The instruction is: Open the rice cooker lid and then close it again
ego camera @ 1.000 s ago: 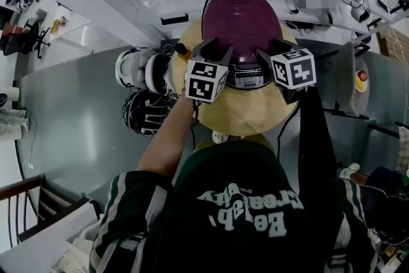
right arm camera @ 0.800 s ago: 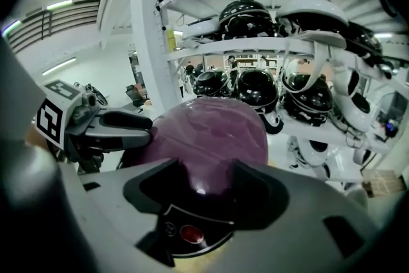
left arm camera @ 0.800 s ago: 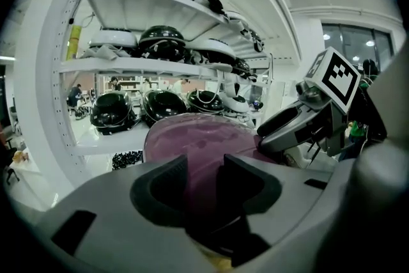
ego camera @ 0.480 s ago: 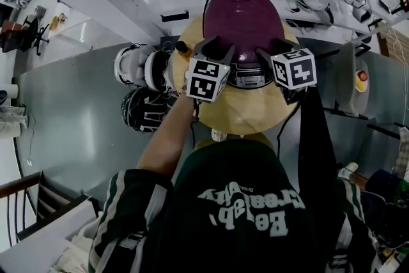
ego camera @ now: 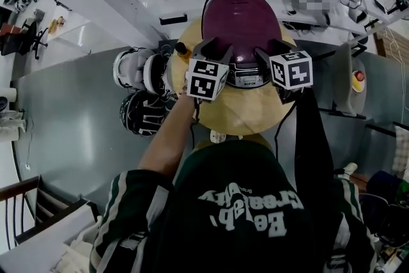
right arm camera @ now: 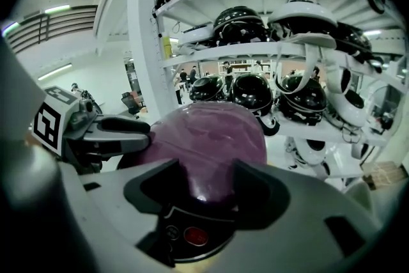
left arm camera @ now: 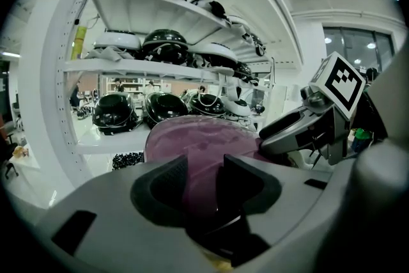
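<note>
A rice cooker with a purple domed lid [ego camera: 241, 22] stands on a round wooden table [ego camera: 246, 115], lid down. Its control panel [ego camera: 248, 78] faces me. My left gripper [ego camera: 215, 49] hovers open over the lid's front left, and my right gripper [ego camera: 271, 50] hovers open over the front right. In the left gripper view the lid [left arm camera: 198, 137] shows between the spread jaws of the left gripper [left arm camera: 204, 177], with nothing pinched. From the right gripper [right arm camera: 206, 185] I see the lid [right arm camera: 211, 134] and a red button [right arm camera: 195, 235] below the jaws. The left gripper's finger [right arm camera: 112, 134] rests beside the lid.
Helmets [ego camera: 144, 93] sit on a rack left of the table. White shelves full of helmets [right arm camera: 255, 93] stand right behind the cooker. A cable [ego camera: 281, 131] hangs off the table's right edge. Grey floor [ego camera: 70, 112] lies all round.
</note>
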A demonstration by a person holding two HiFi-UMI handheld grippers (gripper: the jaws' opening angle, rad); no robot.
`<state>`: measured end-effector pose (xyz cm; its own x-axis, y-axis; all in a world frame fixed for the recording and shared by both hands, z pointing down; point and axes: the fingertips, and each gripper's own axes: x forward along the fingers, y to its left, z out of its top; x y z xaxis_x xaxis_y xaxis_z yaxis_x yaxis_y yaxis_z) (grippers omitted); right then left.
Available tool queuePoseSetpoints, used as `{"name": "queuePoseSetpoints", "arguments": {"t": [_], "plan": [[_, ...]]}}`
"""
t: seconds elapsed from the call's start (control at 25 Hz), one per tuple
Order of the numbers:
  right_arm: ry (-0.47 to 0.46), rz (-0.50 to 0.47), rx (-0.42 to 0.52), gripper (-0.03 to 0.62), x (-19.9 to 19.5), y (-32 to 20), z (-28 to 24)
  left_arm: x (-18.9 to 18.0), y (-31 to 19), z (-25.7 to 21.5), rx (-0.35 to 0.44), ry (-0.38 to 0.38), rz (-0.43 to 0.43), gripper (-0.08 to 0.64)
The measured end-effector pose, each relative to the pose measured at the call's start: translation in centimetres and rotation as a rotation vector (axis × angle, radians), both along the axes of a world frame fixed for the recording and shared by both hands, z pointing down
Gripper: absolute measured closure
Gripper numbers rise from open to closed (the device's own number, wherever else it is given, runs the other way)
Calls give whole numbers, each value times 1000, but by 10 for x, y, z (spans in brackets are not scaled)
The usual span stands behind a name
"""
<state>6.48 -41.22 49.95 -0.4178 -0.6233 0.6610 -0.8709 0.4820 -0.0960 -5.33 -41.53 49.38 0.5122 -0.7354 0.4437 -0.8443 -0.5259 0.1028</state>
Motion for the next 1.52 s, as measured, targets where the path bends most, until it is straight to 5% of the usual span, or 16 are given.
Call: {"name": "queuePoseSetpoints", "arguments": {"t": [0.32, 0.52, 0.92, 1.52], "plan": [[-12, 5, 132, 342, 1, 7, -7, -2, 6, -5, 50, 28, 7, 389], [68, -39, 266, 342, -7, 32, -16, -2, 24, -23, 164, 36, 23, 377], [-12, -12, 455, 344, -4, 77, -76, -14, 69, -97, 350, 22, -36, 380], [-150, -18, 583, 356, 55, 170, -116, 41, 179, -133, 398, -7, -90, 367]]}}
